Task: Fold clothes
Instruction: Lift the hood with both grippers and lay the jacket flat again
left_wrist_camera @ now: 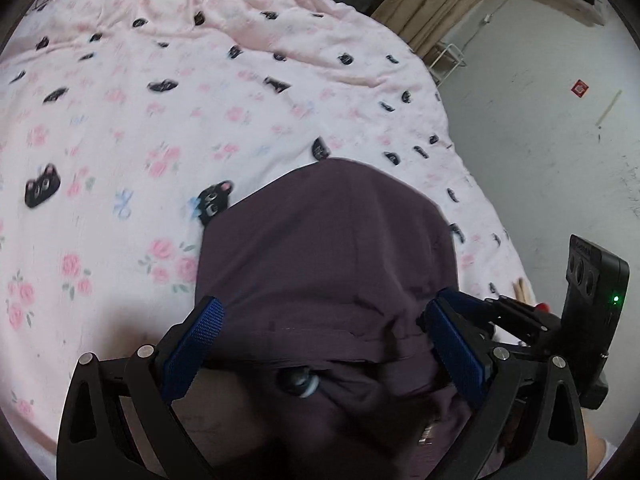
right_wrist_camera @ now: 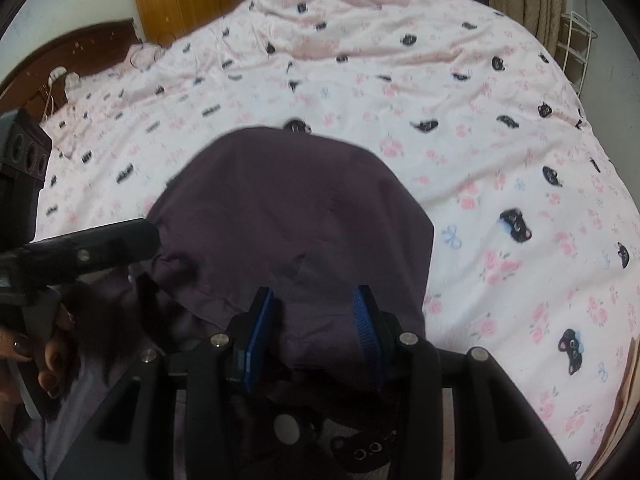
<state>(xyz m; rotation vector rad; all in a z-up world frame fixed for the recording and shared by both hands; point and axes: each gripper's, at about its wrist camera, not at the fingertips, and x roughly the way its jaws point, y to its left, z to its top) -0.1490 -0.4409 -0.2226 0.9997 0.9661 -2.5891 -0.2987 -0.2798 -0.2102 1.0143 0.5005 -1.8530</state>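
Observation:
A dark purple garment (left_wrist_camera: 328,248) lies on the pink bedspread, folded into a compact shape; it also shows in the right wrist view (right_wrist_camera: 288,216). My left gripper (left_wrist_camera: 324,316) is open, its blue pads wide apart over the garment's near edge. My right gripper (right_wrist_camera: 316,300) is open, with a narrower gap, its blue pads just over the garment's near edge. The right gripper's body (left_wrist_camera: 592,300) shows at the right of the left wrist view. The left gripper (right_wrist_camera: 92,248) shows at the left of the right wrist view, held by a hand.
The bedspread (left_wrist_camera: 160,120), pink with roses and black cat faces, covers the whole bed (right_wrist_camera: 480,120). A bare floor (left_wrist_camera: 560,140) lies past the bed's right edge. A white wire rack (right_wrist_camera: 576,52) and curtains stand beyond the bed; a wooden headboard (right_wrist_camera: 60,52) is at left.

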